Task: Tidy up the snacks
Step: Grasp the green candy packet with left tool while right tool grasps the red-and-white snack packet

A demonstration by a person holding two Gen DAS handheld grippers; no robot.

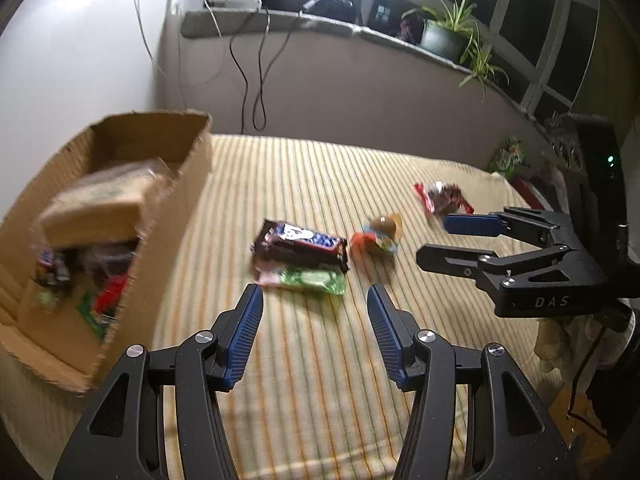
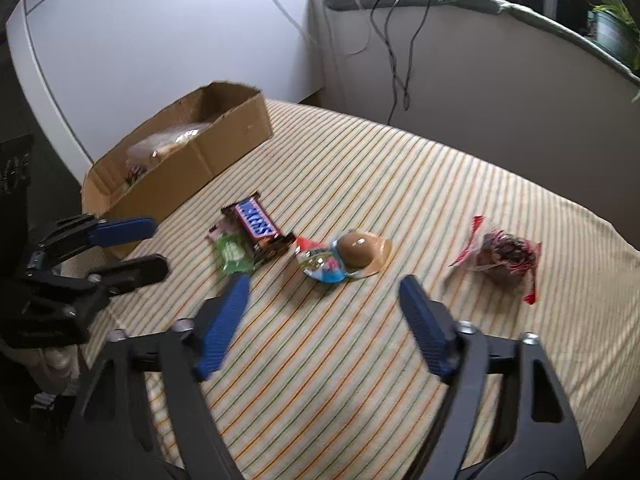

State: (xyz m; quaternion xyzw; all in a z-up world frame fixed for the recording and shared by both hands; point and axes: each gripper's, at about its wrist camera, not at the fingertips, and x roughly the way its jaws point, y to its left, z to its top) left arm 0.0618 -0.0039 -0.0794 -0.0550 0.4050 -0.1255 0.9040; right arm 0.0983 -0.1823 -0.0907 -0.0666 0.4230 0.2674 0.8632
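Observation:
A Snickers bar point(image 1: 301, 245) point(image 2: 256, 229) lies across a green packet point(image 1: 312, 281) point(image 2: 232, 253) on the striped cloth. To its right sit an egg-shaped chocolate in a plastic shell point(image 1: 382, 234) point(image 2: 348, 258) and a red-wrapped dark treat point(image 1: 442, 196) point(image 2: 502, 258). My left gripper point(image 1: 315, 300) point(image 2: 138, 246) hovers open just short of the Snickers bar, nothing between its fingers. My right gripper point(image 2: 324, 290) point(image 1: 436, 240) hangs open in front of the egg chocolate, empty. A cardboard box point(image 1: 172, 216) point(image 2: 192, 160) holding several snacks stands at the left.
The striped cloth point(image 1: 320, 380) point(image 2: 360, 360) covers the surface. Behind it a sill point(image 1: 320, 24) carries a potted plant point(image 1: 444, 28), a white device and hanging cables point(image 1: 260, 76). Dark equipment point(image 1: 592, 160) stands at the right edge.

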